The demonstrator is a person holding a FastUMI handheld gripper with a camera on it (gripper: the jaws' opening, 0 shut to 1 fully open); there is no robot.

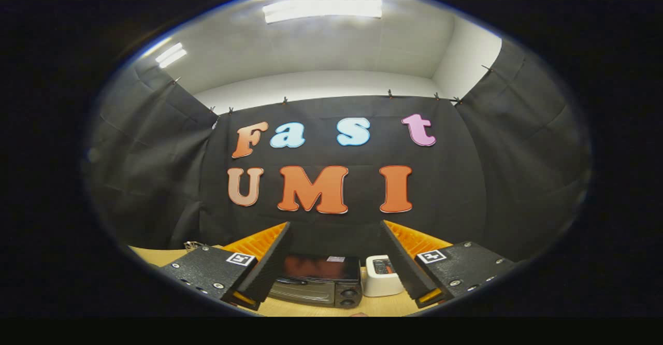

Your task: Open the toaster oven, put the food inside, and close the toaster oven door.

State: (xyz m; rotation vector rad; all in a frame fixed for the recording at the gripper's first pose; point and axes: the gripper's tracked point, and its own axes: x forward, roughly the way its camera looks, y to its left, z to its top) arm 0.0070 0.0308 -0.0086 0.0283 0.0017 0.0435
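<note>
A small dark toaster oven (316, 280) stood on the pale wooden surface (311, 308), its glass door shut, a bar handle (291, 281) running along the door's upper edge and two knobs (348, 297) at its right end. It looked rigid and heavy enough to stay put; the handle seemed the place to hook and pull, since the glass would likely be slick. Just beside its right end sat a small white container (380, 276), its contents too small to make out. The tool (335, 262) hung above, released, fingers spread wide and holding nothing, with the oven showing between them.
</note>
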